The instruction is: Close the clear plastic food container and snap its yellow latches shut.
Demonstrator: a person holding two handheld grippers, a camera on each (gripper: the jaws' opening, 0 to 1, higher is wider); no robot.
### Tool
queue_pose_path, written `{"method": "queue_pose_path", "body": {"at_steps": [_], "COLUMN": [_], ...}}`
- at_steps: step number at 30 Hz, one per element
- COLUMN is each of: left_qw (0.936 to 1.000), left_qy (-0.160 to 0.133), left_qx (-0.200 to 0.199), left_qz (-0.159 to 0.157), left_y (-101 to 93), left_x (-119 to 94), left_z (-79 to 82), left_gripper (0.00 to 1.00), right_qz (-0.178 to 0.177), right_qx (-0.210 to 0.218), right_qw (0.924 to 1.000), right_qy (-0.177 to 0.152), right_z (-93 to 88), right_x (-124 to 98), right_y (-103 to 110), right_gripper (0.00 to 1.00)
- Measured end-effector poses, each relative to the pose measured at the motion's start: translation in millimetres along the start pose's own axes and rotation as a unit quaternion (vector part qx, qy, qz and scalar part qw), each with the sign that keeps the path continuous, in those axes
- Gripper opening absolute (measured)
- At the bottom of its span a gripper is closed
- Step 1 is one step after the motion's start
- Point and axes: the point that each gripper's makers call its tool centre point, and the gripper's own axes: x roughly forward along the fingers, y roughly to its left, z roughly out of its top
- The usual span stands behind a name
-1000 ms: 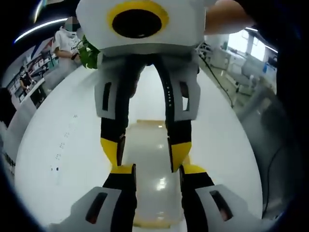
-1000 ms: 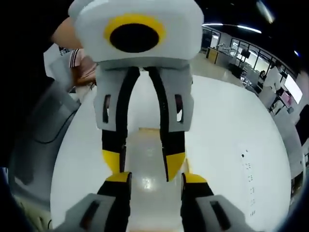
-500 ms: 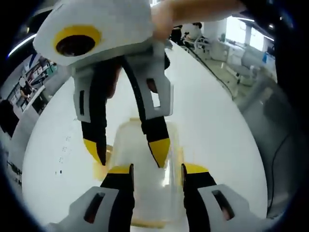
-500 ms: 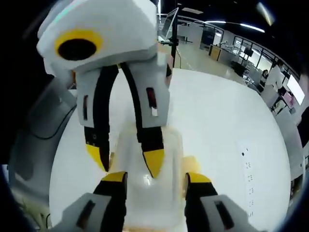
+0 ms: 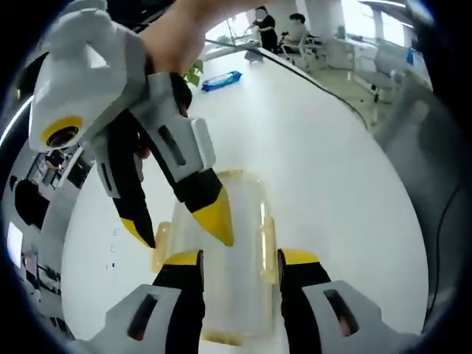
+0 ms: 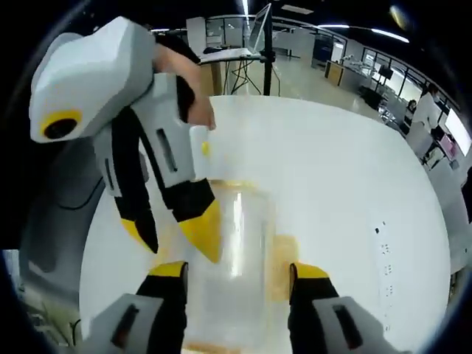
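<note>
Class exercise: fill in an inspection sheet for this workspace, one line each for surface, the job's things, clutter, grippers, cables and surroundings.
Surface: white table, bare around the work.
Job's things: clear container with lid on; yellow latches on its sides, whether they are snapped cannot be told.
Clutter: blue packet at the far edge.
Grippers: left gripper and right gripper both open, straddling the container.
Cables: black cable along the table edge.
Surroundings: open office, desks, seated people.

No text or label can be read.
</note>
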Motion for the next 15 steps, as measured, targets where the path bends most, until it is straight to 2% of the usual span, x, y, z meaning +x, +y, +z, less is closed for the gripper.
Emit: {"method": "queue_pose_path", "body": {"at_steps": [4,8,9,10,15], "left_qw": [0.9997,0.9983,0.9962,0.9948,0.994], "left_qy": [0.002,0.009,0.018,0.021,0.013], "left_qx": [0.007,0.025,0.056,0.07,0.053], "left_qz": [0.022,0.052,0.064,0.071,0.095], "left_y": [-0.1,-0.5,1.1,0.4,0.1], "left_x": [4,7,7,8,10], "left_z": [-2.8,-5.2,-6.5,-7.1,-6.4], "left_gripper": [0.37,0.37,0.37,0.37,0.36], "right_qz": [0.01,0.033,0.038,0.042,0.067], "right_qx": [-0.004,0.013,0.016,0.015,0.022], "right_qw": [0.9999,0.9993,0.9991,0.999,0.997], "right_qy": [-0.001,0.008,0.009,0.011,0.031], "right_z": [1.3,-0.5,-0.6,-0.7,-1.7], "right_x": [1,4,5,5,7], "right_y": [2,1,2,2,2], "right_gripper": [0.53,0.51,0.52,0.51,0.5]}}
